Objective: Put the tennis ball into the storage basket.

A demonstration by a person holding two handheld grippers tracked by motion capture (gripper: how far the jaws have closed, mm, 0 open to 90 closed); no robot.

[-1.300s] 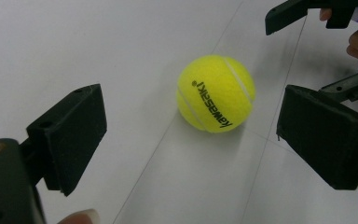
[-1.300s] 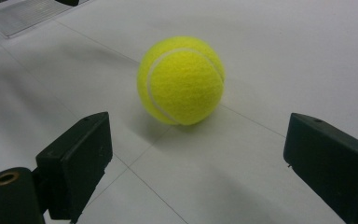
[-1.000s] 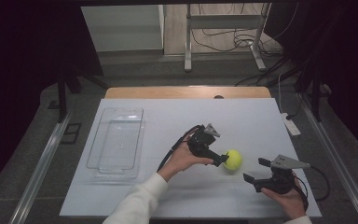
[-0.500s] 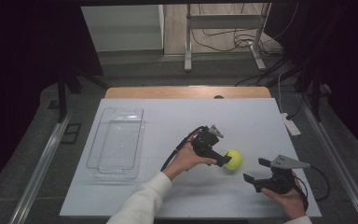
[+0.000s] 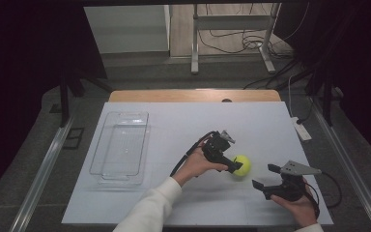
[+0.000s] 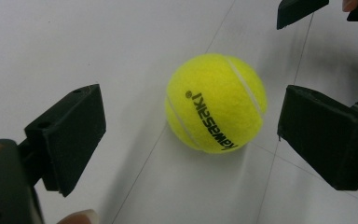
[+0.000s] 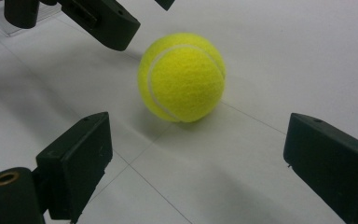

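A yellow tennis ball (image 5: 242, 165) rests on the white table (image 5: 174, 121), right of centre. My left gripper (image 5: 235, 163) reaches it from the left. In the left gripper view the ball (image 6: 214, 109) lies between this gripper's open jaws (image 6: 193, 100), touching neither. From the lower right, my right gripper (image 5: 265, 177) points at the ball, a short way off. Its jaws (image 7: 200, 126) stand open and empty in the right gripper view, with the ball (image 7: 182, 77) just beyond their tips.
A clear plastic tray (image 5: 99, 150) lies empty at the table's left. A white power strip (image 5: 301, 128) sits at the right edge. Bare white tabletop stretches behind the ball and between the tray and the hands.
My left gripper has edged slightly right, closer around the ball. The ball and the right gripper have stayed put.
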